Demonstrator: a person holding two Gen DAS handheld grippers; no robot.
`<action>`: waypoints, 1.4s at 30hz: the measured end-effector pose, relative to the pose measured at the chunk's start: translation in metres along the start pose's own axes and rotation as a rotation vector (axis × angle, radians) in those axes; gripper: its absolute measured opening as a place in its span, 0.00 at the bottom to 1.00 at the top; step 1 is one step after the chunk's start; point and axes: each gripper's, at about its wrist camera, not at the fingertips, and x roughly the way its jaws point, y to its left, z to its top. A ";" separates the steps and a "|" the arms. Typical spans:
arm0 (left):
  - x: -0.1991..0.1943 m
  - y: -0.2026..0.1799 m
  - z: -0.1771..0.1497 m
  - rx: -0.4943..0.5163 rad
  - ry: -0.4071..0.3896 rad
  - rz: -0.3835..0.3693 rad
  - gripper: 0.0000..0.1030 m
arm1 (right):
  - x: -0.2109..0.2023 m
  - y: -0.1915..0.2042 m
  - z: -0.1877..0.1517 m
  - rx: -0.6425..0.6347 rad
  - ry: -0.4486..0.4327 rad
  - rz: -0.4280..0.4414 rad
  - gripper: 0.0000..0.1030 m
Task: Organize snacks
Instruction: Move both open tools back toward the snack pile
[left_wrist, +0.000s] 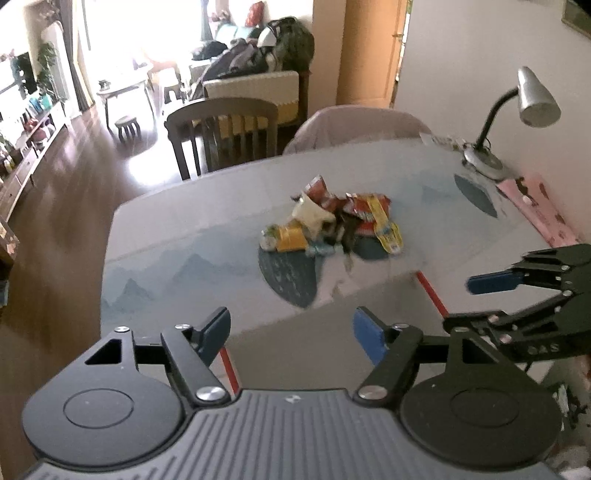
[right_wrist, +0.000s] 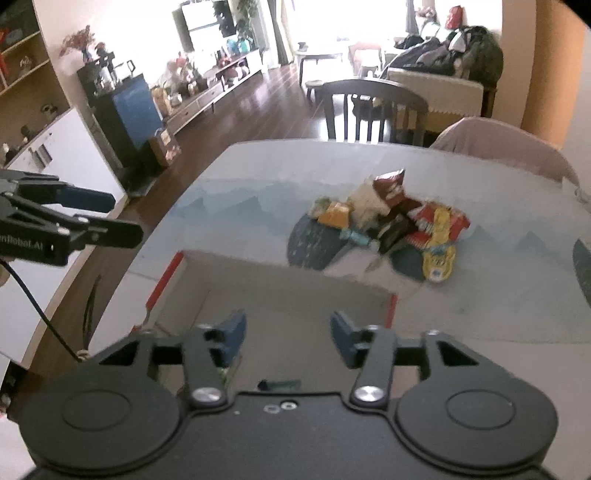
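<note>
Both my claws, left claw (left_wrist: 291, 334) and right claw (right_wrist: 288, 338), hang spread wide and hold nothing above the cardboard box (right_wrist: 280, 291). I see one small dark item (right_wrist: 277, 384) inside it. Farther out, the snack pile (left_wrist: 330, 221) sits mid-desk (left_wrist: 177, 236).

left wrist view: looks forward and down from above the near edge of the table (left_wrist: 177, 236), over an open cardboard box (left_wrist: 325, 332).
right wrist view: same direction from further right, slightly nearer the box (right_wrist: 280, 295).
shared: snack pile (left_wrist: 332, 221) mid-table, wooden chair (left_wrist: 221, 133), living room beyond; each view catches the other gripper at its edge.
</note>
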 end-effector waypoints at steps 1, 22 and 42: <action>0.001 0.002 0.005 0.000 -0.005 0.006 0.71 | -0.002 -0.002 0.003 -0.002 -0.012 -0.003 0.63; 0.109 0.024 0.102 -0.053 0.062 0.019 0.83 | 0.032 -0.088 0.073 0.019 -0.044 -0.095 1.00; 0.307 0.004 0.133 -0.132 0.357 0.047 0.83 | 0.167 -0.183 0.084 0.062 0.175 -0.110 0.97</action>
